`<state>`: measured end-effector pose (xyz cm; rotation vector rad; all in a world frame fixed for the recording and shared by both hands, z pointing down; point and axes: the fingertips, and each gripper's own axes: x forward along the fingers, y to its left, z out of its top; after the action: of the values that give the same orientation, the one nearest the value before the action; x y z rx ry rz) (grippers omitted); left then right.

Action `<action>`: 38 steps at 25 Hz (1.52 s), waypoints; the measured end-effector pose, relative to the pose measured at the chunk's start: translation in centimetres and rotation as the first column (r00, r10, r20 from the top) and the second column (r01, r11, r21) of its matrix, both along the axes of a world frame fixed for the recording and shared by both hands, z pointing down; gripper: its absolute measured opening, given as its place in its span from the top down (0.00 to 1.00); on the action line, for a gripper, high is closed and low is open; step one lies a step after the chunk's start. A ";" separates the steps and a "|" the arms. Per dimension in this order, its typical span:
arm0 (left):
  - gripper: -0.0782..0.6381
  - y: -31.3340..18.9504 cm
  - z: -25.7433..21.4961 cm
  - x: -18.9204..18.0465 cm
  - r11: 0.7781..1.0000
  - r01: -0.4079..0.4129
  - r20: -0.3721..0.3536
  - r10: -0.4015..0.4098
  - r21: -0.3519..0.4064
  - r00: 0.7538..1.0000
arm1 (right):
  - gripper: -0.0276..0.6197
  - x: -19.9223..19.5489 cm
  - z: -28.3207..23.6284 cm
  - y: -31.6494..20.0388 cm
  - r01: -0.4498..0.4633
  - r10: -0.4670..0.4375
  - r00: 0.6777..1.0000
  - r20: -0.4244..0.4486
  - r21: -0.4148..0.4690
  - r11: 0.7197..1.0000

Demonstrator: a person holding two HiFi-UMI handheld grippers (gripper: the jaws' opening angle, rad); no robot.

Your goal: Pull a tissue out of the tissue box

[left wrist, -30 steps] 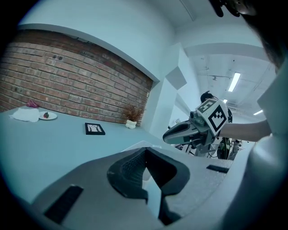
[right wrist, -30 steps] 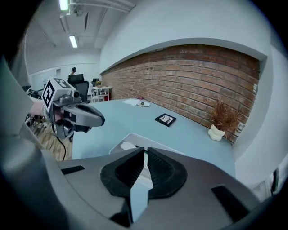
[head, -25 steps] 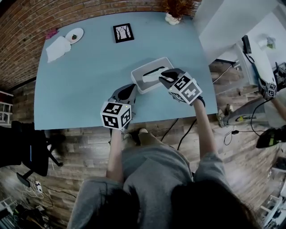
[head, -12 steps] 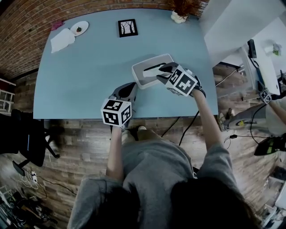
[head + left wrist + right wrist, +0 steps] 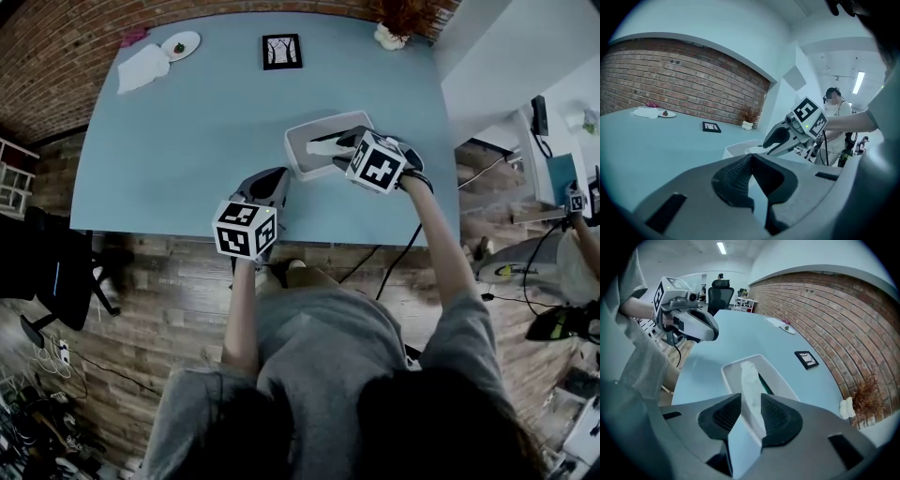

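Right claw (image 5: 750, 405), jaws opening, straddles the tissue (image 5: 749, 375) rising from its box (image 5: 782, 379).

Cool, even indoor light. Ceiling strip (image 5: 721, 248) glares at 12 o'clock, right gripper view. Fisheye bends edges; corners vignette black. Left gripper (image 5: 751, 161), near the lens at 6 o'clock, looks soft.

Open-plan office or studio, long red brick wall (image 5: 56, 56) behind a large pale blue table (image 5: 187, 150), wood-plank floor (image 5: 169, 309) with loose cables (image 5: 56, 361), black high-backed office chair (image 5: 721, 290) past the table's end, ceiling strip light (image 5: 721, 247), small black-framed picture (image 5: 282, 51) near the far edge.
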<state>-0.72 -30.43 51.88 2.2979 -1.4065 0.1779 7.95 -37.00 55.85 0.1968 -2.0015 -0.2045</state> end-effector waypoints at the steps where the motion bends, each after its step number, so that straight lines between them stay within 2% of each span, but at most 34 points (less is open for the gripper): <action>1: 0.89 0.0 0.0 -0.1 1.000 0.005 0.001 -0.005 -0.001 1.000 | 0.76 -0.1 0.0 -0.2 0.005 -0.005 1.000 -0.005 0.008 1.000; 6: 0.89 0.1 0.1 -0.8 1.000 0.024 0.002 -0.024 0.000 1.000 | 0.92 -0.2 0.0 -1.0 0.015 -0.013 0.999 -0.039 0.054 0.998; 8: 0.89 0.0 0.0 -1.0 1.000 0.028 0.002 -0.028 0.002 1.000 | 0.94 -0.2 -0.1 -1.3 0.019 -0.016 0.999 -0.046 0.068 0.997; 20: 0.89 -0.7 -0.3 -1.0 1.000 0.006 0.002 -0.006 0.011 1.000 | 0.95 -0.5 -1.9 -1.9 0.007 -0.006 1.000 -0.011 0.051 0.999; 25: 0.89 -1.0 -1.1 -1.2 1.000 -0.005 -0.002 0.005 0.023 1.000 | 0.95 -0.4 -2.4 -1.9 0.007 -0.007 1.000 -0.029 0.020 1.000; 38: 0.89 -1.7 -3.2 -1.0 0.995 -0.085 0.008 0.085 0.055 0.996 | 0.95 -0.1 -4.0 -1.9 -0.044 0.044 0.999 -0.010 0.027 0.999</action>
<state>-1.76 -32.14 48.64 2.4059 -1.3327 0.1740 7.83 -38.85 51.85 0.2562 -1.9831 -0.2041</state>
